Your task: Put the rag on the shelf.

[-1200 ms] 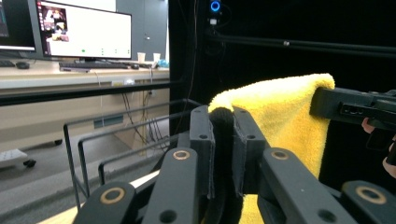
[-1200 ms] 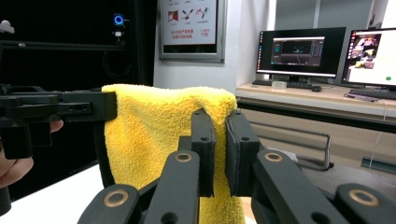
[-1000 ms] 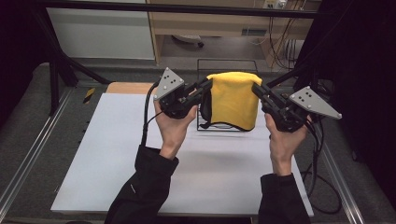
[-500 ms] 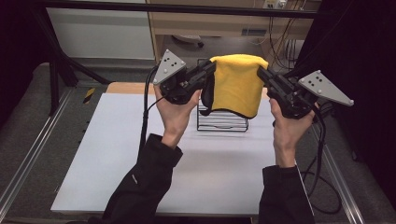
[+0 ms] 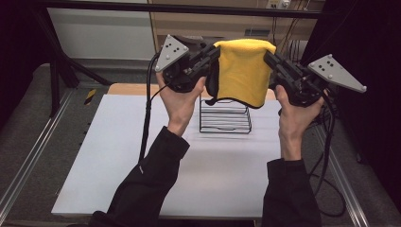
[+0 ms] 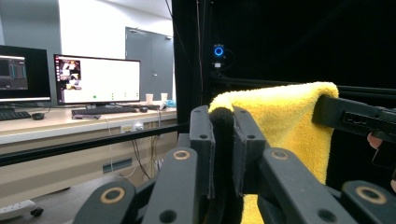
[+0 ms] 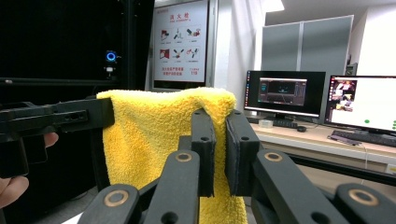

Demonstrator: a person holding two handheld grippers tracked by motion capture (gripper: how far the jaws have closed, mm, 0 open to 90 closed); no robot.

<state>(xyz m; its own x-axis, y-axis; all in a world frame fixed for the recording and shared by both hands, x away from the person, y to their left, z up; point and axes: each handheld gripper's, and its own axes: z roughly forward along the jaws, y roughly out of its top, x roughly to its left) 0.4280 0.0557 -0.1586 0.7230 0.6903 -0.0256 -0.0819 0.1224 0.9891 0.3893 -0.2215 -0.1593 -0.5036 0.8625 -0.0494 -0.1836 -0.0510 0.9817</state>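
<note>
You've got the yellow towel (image 5: 243,71) stretched aloft, left gripper (image 5: 211,54) and right gripper (image 5: 270,59) fingers pinching its corners; next, drape it over the wire rack (image 5: 225,116).

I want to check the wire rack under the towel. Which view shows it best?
The high view: the black wire rack stands on the white table, its top edge behind the hanging yellow towel. The left and right gripper views look along the jaws at the towel and the room beyond.
</note>
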